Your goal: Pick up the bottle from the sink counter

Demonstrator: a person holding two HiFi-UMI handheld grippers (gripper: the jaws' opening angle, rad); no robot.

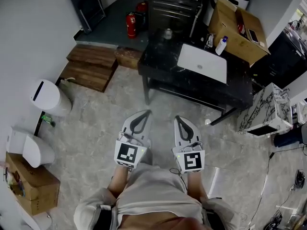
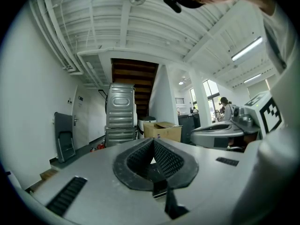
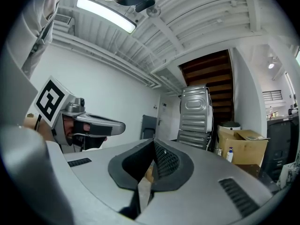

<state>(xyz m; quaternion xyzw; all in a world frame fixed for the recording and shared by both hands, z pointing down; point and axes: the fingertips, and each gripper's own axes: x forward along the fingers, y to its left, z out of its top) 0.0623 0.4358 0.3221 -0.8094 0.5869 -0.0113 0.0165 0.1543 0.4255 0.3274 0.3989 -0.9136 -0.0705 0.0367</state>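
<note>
A white bottle (image 1: 221, 45) with a blue cap stands at the back of the black sink counter (image 1: 163, 61), just right of the white basin (image 1: 203, 63). In the right gripper view the bottle (image 3: 229, 154) is small and far off, in front of a cardboard box. Both grippers are held side by side over the floor, well short of the counter and pointing level toward it. My left gripper (image 1: 147, 112) (image 2: 152, 143) is shut with nothing in it. My right gripper (image 1: 177, 118) (image 3: 153, 145) also has its jaws together and holds nothing.
An open cardboard box (image 1: 237, 30) stands behind the counter. Red fire extinguishers (image 1: 131, 25) and a metal cabinet (image 1: 173, 6) stand beyond it. Wooden steps (image 1: 93, 66) lie at the left, a white bin (image 1: 50, 98) nearer. A marble-patterned block (image 1: 268, 110) sits right of the counter.
</note>
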